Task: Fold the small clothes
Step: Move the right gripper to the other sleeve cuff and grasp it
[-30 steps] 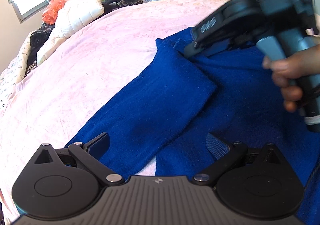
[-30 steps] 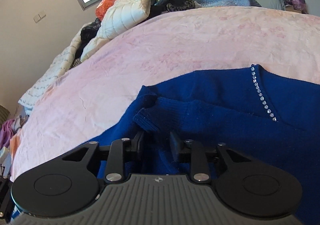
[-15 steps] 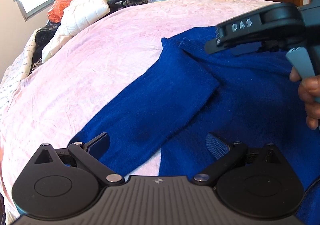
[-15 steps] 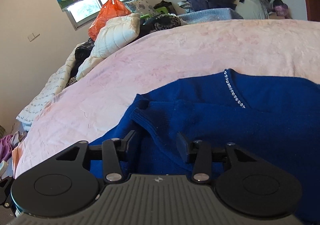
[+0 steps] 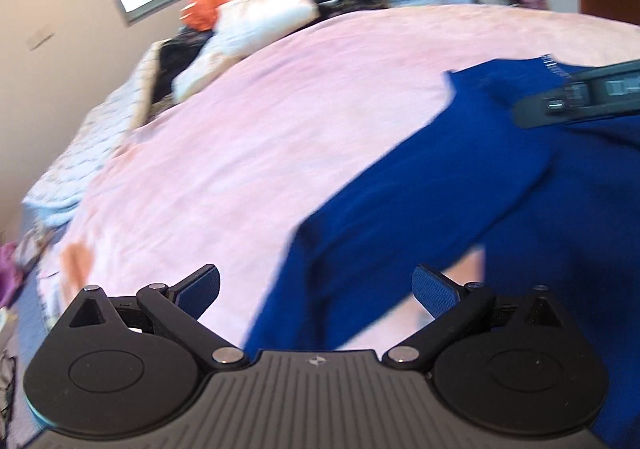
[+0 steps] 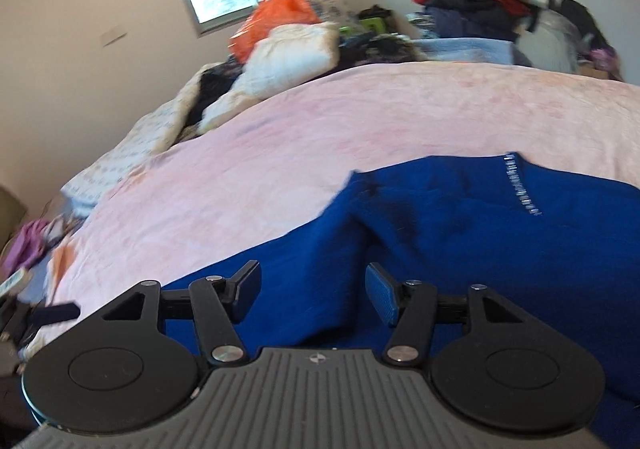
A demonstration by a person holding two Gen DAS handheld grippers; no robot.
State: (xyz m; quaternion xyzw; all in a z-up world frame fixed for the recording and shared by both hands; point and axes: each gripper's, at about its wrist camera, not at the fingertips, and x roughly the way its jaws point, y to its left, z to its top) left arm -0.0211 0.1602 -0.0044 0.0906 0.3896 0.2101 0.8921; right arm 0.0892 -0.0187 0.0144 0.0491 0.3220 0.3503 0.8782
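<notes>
the left hand-held gripper (image 5: 316, 285) stands wide open with nothing between its pads. just ahead of it lies the sleeve (image 5: 400, 209) of a blue sweater (image 6: 460, 233), and the sleeve's lower end passes between the 2 open fingers' line of sight, a little right of centre. the sleeve's long axis runs on a diagonal, from near and left up to far and right, where it meets the sweater's body. a sliver of the pink bed (image 5: 260, 129) shows between sleeve and body close to the right finger.

the right hand-held gripper (image 6: 312, 293) is also open and empty; its jaws have just been opening and no cloth is pinched between them. blue knit fills the space directly below and ahead of it, so it hangs over the body of the sweater near the folded shoulder. in the left view its black tip (image 5: 580, 97) juts in from the right edge, over the far shoulder end of the sleeve.

farther on, a beaded line (image 6: 520, 189) marks the neckline, toward the far right of the garment. beyond that the bed is bare up to a heap of clothes (image 6: 472, 5) by the wall.

my judgement: the left hand is nearer the sleeve's cuff end, the right nearer its shoulder end, so the next fold likely turns on taking the sleeve along that diagonal.
</notes>
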